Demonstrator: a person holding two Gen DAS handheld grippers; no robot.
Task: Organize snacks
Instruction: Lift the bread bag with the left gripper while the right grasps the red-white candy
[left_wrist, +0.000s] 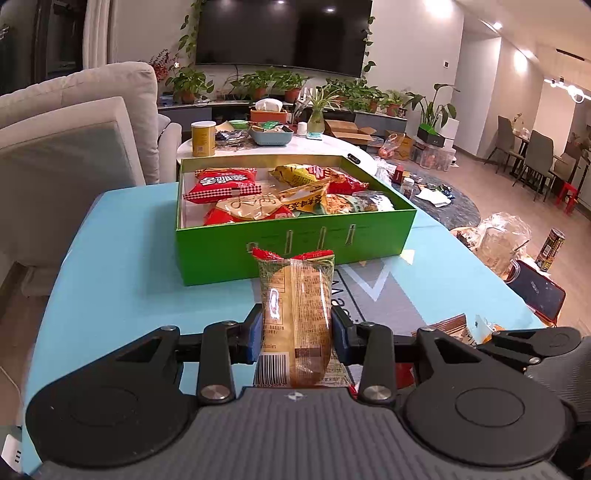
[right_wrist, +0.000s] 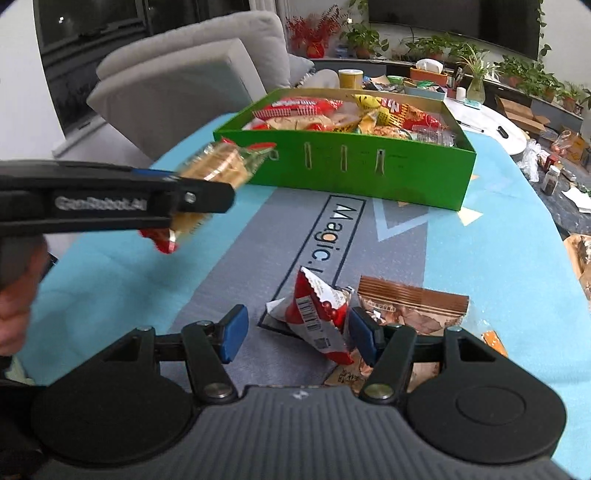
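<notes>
Blue table (left_wrist: 110, 258), green box (left_wrist: 295, 236), snack packets (left_wrist: 225, 181)

A dark television (left_wrist: 282, 35) hangs on a white wall above a low shelf lined with potted plants (left_wrist: 258, 83). A grey sofa (left_wrist: 74, 122) stands to the left, dining chairs (left_wrist: 535, 155) far right under ceiling spotlights (left_wrist: 496, 26).

The mat (right_wrist: 332, 236) on the table bears the printed word "Magic" inside a dark outlined frame near its middle. The left gripper (right_wrist: 207, 184) carries raised lettering "GenRobot.AI" along its arm. Print on the snack packets cannot be read.
</notes>
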